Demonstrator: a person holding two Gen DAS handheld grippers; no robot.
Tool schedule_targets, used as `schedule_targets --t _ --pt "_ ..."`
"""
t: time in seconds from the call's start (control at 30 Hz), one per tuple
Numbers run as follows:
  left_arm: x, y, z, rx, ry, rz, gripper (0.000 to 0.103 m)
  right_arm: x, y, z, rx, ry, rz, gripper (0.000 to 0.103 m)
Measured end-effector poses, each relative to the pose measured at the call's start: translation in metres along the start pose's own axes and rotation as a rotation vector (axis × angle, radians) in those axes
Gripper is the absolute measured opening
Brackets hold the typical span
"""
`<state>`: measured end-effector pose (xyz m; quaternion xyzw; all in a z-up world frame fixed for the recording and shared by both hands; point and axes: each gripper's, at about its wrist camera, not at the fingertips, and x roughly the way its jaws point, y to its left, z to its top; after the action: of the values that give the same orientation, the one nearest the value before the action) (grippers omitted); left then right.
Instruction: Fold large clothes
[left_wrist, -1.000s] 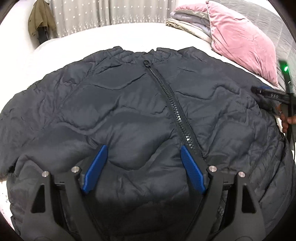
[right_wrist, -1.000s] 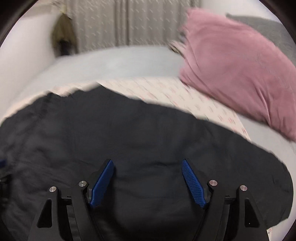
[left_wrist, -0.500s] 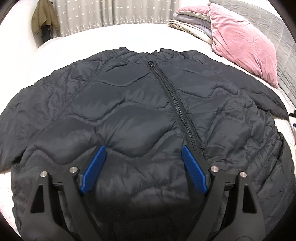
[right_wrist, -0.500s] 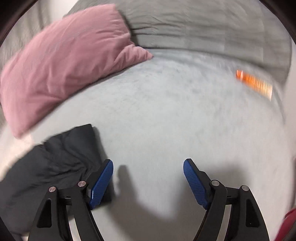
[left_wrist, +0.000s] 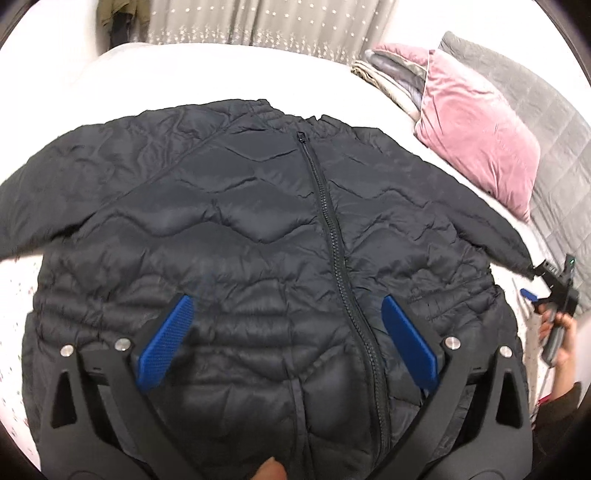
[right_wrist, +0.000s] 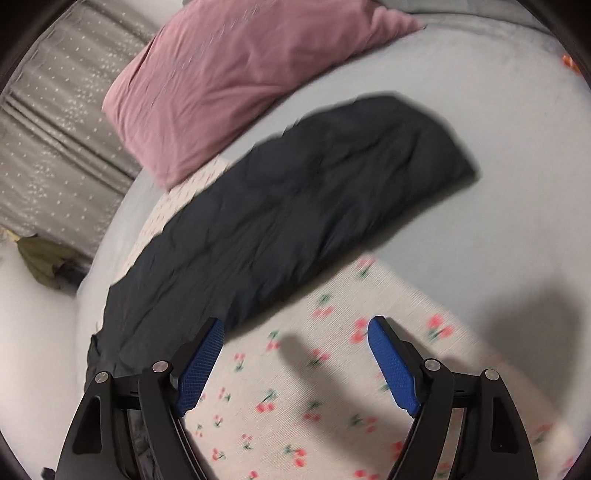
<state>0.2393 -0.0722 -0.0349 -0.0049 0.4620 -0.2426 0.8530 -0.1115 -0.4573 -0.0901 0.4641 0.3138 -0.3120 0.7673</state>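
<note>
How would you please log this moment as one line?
jacket flat, zipped | left claw open above it | right claw open beside sleeve | nothing gripped

Soft, even indoor light falls from above, perhaps a ceiling lamp. Both views bend strongly toward dark round corners. The left view is fairly sharp, the jacket (left_wrist: 280, 236) showing dull sheen. The right view is motion-blurred: the sleeve (right_wrist: 295, 199) smears, and gripper shadows cross the sheet (right_wrist: 332, 387).
</note>
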Motion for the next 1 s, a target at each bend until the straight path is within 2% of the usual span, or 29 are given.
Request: schedule_targets --t 0.17,0.27,0.37,0.47,0.5,0.53,0.57,0.6,0.67,0.8,0.9,1.0 --pt "0.009 0.010 -0.011 -0.004 0.006 -0.035 0.102 0.007 -0.002 0.007 -0.003 -0.050 0.016 0.085" --pt "0.018 0.017 -0.009 -0.010 0.045 -0.059 0.101 0.003 -0.011 0.011 0.078 -0.079 0.082 0.085" --pt "0.015 0.027 -0.007 -0.042 0.045 -0.096 0.101 0.008 -0.026 0.022 0.182 -0.129 0.170 0.085" --pt "0.010 0.040 -0.008 -0.075 0.038 -0.098 0.101 0.017 -0.027 0.036 0.231 -0.185 0.168 0.082" --pt "0.008 0.044 -0.008 -0.088 0.037 -0.098 0.101 0.020 -0.025 0.040 0.237 -0.203 0.154 0.070" --pt "0.006 0.051 -0.007 -0.109 0.038 -0.104 0.101 0.022 -0.023 0.044 0.240 -0.204 0.141 0.048" --pt "0.004 0.056 -0.007 -0.125 0.037 -0.111 0.101 0.025 -0.021 0.046 0.248 -0.191 0.130 0.033" --pt "0.003 0.060 -0.006 -0.141 0.037 -0.120 0.101 0.028 -0.019 0.049 0.267 -0.167 0.124 0.012" --pt "0.000 0.070 -0.004 -0.179 0.033 -0.141 0.101 0.020 -0.013 0.048 0.283 -0.185 0.147 0.011" --pt "-0.003 0.080 -0.004 -0.216 0.031 -0.160 0.101 -0.007 0.023 0.047 0.190 -0.258 0.136 0.009" --pt "-0.005 0.083 -0.004 -0.228 0.030 -0.169 0.101 -0.038 0.069 0.047 0.084 -0.309 0.135 0.008" --pt "-0.010 0.086 -0.002 -0.228 0.004 -0.141 0.101 -0.066 0.118 0.047 -0.021 -0.361 0.141 0.008"
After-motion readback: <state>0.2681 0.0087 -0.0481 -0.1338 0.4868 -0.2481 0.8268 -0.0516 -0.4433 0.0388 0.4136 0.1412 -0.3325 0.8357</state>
